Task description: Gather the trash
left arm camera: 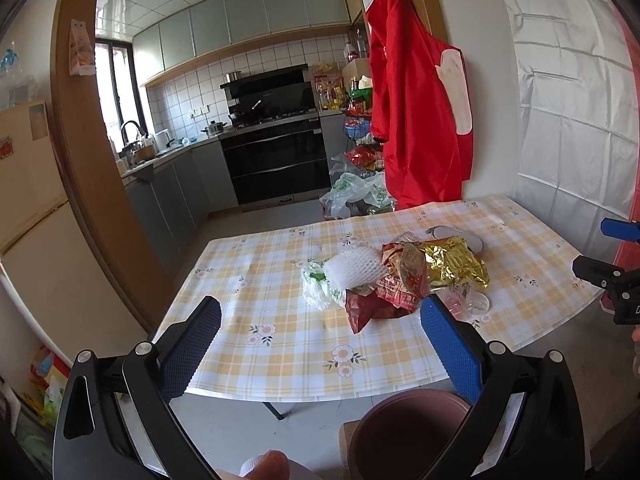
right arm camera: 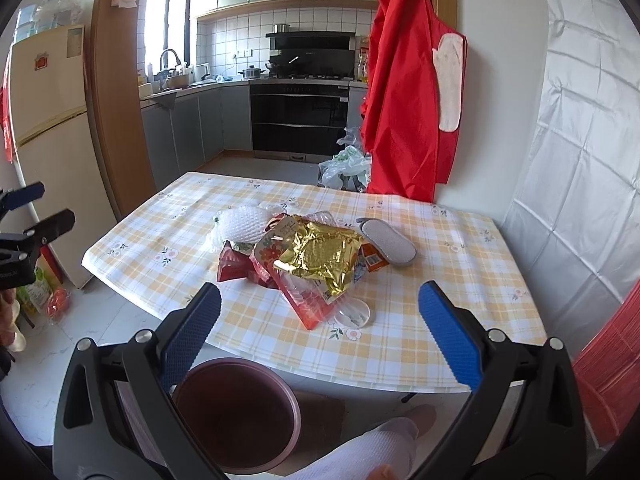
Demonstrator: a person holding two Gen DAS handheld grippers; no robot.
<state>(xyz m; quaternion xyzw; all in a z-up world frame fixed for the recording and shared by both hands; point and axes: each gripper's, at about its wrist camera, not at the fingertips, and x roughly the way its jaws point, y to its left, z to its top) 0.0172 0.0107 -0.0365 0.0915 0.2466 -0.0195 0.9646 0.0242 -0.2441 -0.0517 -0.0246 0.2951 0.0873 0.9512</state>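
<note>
Nearest, below the table's near edge, a dark reddish bin (right arm camera: 236, 412) stands on the floor with its mouth open, and beside it to the right a leg in a white sock (right arm camera: 372, 452) shows. Both tongs hang above this spot, short of the table: the left gripper (left arm camera: 320, 316) has its blue pads spread wide with nothing between them, and the right gripper (right arm camera: 320, 304) is likewise spread wide and empty.

Past them lies the table (right arm camera: 460, 288) under a yellow checked cloth with small flowers. The trash sits in one heap near its middle: a clear plastic lid (right arm camera: 354, 314) at the near side, a crumpled gold foil wrapper (right arm camera: 320, 256) on top, red snack wrappers (right arm camera: 236, 266) under and to its left, and a white foam net (right arm camera: 244, 224) on the far left of the heap. A grey slipper sole (right arm camera: 386, 242) lies just right of the pile.

Farther off, a red apron (right arm camera: 404, 80) hangs on the wall, and the kitchen oven (right arm camera: 300, 120) stands at the back.
</note>
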